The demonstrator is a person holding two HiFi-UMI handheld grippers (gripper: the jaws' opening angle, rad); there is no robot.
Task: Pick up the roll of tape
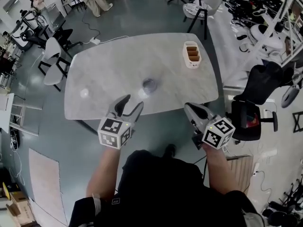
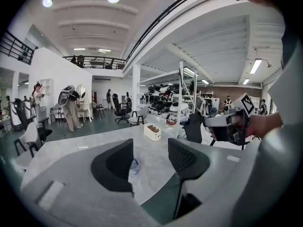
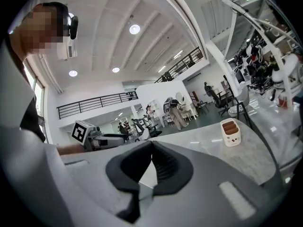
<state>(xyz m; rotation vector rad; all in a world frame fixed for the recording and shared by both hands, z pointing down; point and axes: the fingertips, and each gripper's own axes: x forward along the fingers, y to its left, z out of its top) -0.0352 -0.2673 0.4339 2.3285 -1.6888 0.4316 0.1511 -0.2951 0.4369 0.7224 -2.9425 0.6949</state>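
A small clear roll of tape [image 1: 149, 85] lies flat near the middle of the white marble table [image 1: 109, 65]. In the left gripper view the roll of tape [image 2: 135, 165] shows just past the left jaw, on the tabletop. My left gripper [image 1: 131, 107] hovers over the table's near edge, short of the roll, open and empty. My right gripper [image 1: 191, 109] is held at the table's near right edge, jaws closed together on nothing. In its own view the right gripper [image 3: 151, 148] has its pads touching.
A white holder with brown compartments [image 1: 191, 54] stands at the table's far right. Office chairs [image 1: 53, 60] stand left of the table, a black chair [image 1: 258, 86] stands right. People stand far back in the room [image 2: 71, 109].
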